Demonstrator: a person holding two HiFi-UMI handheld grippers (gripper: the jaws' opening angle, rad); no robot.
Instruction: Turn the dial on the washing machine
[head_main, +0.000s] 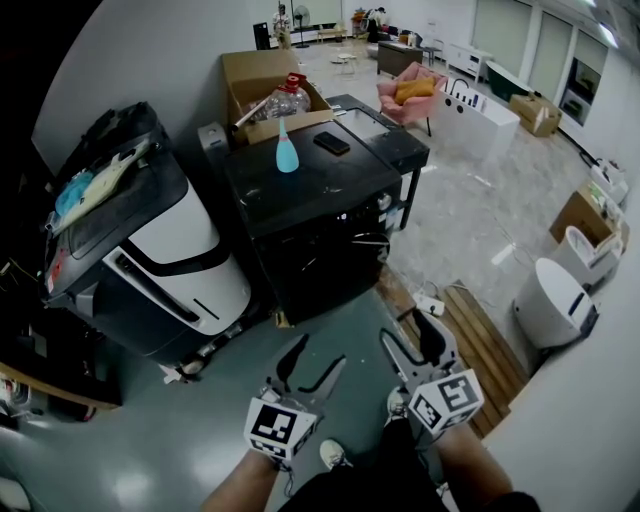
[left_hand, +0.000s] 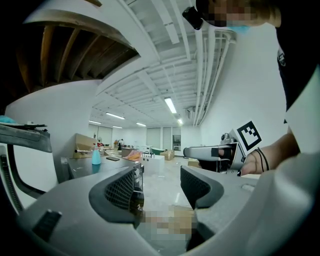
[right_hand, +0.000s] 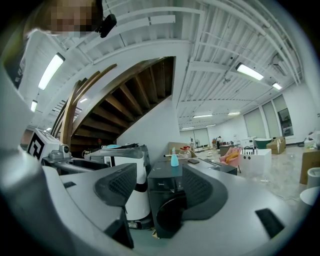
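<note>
I'm holding both grippers low in front of me, well short of the machine. The left gripper (head_main: 320, 352) has its fingers (left_hand: 120, 192) spread wide with only open floor between them. The right gripper (head_main: 408, 335) has its fingers (right_hand: 120, 186) spread apart too. Its own view looks between them at the washing machine (head_main: 310, 225), but they touch nothing. The washing machine is the black front-loader standing on the grey floor ahead of me, its round door facing my way. It sits just beside a white-and-black machine (head_main: 175, 265) on my left, with a black worktop (head_main: 385, 130) behind it on the right. The dial is hard to pick out. From the head view I see a small pale round spot (head_main: 384, 201) at the right end of the control strip, and I cannot tell for sure that it is the dial. On the washer's flat top stand a light-blue spray bottle (head_main: 287, 150), upright, and a flat dark phone-like thing (head_main: 331, 143) near it. An open cardboard box (head_main: 262, 85) holding bottles sits behind the top. A wooden slatted board (head_main: 485, 345) lies on the floor to the right of my right gripper.
</note>
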